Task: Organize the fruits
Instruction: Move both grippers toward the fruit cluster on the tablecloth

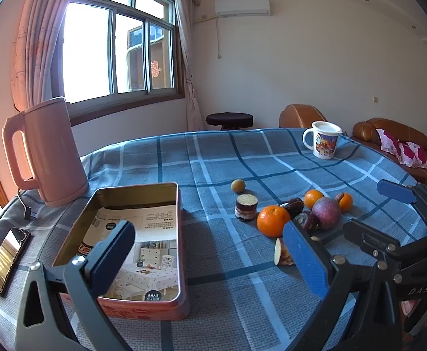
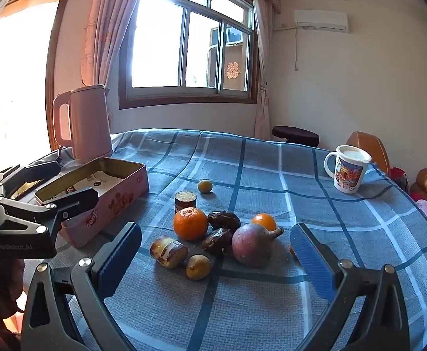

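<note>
The left gripper gapes empty above the open pink tin. The right gripper hangs wide, empty, over the fruit: a large orange, passion fruit and dates clustered on the plaid tablecloth.

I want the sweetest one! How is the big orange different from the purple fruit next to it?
The big orange is bright orange with dimpled skin; the purple fruit is dull reddish-purple and smooth. The purple fruit has a stalk sticking out; the orange shows only a small dimple. Both are round, similar in size, and lie on the tablecloth.
</note>
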Action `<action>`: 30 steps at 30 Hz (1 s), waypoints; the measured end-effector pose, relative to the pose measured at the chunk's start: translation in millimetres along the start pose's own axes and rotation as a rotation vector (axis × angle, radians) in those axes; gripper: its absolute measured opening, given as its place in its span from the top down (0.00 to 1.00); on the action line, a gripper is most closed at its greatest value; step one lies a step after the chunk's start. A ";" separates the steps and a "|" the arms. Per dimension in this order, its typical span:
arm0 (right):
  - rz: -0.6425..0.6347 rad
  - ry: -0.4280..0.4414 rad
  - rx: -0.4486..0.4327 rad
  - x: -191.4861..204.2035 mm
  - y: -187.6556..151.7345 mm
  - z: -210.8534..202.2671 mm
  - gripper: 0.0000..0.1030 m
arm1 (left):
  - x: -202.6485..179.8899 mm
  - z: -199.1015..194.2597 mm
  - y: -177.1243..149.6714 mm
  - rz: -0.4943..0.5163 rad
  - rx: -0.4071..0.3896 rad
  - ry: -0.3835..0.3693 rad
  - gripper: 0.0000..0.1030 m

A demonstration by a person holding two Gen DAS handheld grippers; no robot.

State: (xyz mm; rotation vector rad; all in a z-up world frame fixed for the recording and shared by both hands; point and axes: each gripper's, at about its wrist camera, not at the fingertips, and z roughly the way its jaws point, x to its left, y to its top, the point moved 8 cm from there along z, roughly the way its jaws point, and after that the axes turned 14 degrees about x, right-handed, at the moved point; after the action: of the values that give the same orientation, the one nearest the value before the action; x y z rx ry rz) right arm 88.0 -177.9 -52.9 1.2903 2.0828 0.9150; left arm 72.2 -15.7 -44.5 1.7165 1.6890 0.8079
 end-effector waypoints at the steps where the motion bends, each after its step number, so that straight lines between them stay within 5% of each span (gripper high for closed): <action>1: 0.000 0.001 0.001 -0.2 -0.4 0.2 0.01 | 0.3 0.1 0.0 0.000 0.000 0.000 0.00; 30: 0.006 0.009 0.020 0.5 -6.8 6.8 0.01 | -2.1 2.7 -4.6 0.007 0.006 0.000 0.00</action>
State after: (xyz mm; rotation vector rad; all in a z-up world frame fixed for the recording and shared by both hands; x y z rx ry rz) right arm 88.9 -177.8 -62.4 1.3061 2.1015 0.9064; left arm 71.3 -17.7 -49.8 1.7270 1.6878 0.8070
